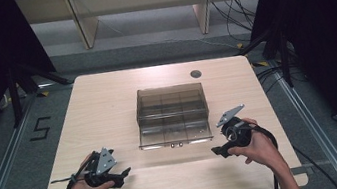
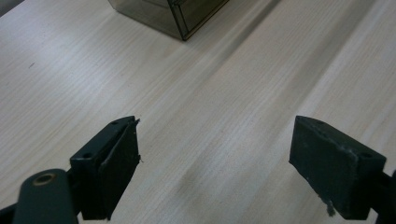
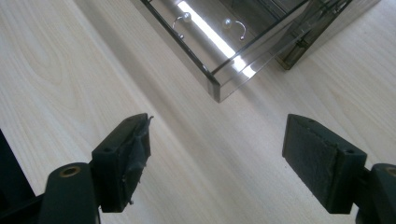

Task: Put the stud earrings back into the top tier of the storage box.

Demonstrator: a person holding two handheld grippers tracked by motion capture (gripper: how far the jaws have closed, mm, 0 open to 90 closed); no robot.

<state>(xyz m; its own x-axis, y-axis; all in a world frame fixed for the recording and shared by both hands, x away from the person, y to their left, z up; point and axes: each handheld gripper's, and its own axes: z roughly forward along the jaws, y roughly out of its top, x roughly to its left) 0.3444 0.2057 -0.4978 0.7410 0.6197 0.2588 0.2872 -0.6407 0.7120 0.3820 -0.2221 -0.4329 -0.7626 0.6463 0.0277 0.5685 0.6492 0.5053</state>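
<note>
A smoky clear plastic box [image 1: 172,114] with inner compartments sits at the middle of the light wood table [image 1: 107,103]; its front drawer is slid out toward me. Two small pearl knobs [image 3: 187,17] show on the drawer front in the right gripper view. My left gripper [image 1: 124,175] hovers near the front left of the table, open and empty; the box's corner [image 2: 180,21] lies ahead of it. My right gripper [image 1: 218,151] is held near the box's front right corner [image 3: 219,86], open and empty.
A round cable hole [image 1: 196,73] sits at the table's far right. Dark curtains and black stands flank the table. Cables [image 1: 239,8] lie on the floor at the back right. The number 5 [image 1: 40,128] is marked on the floor at left.
</note>
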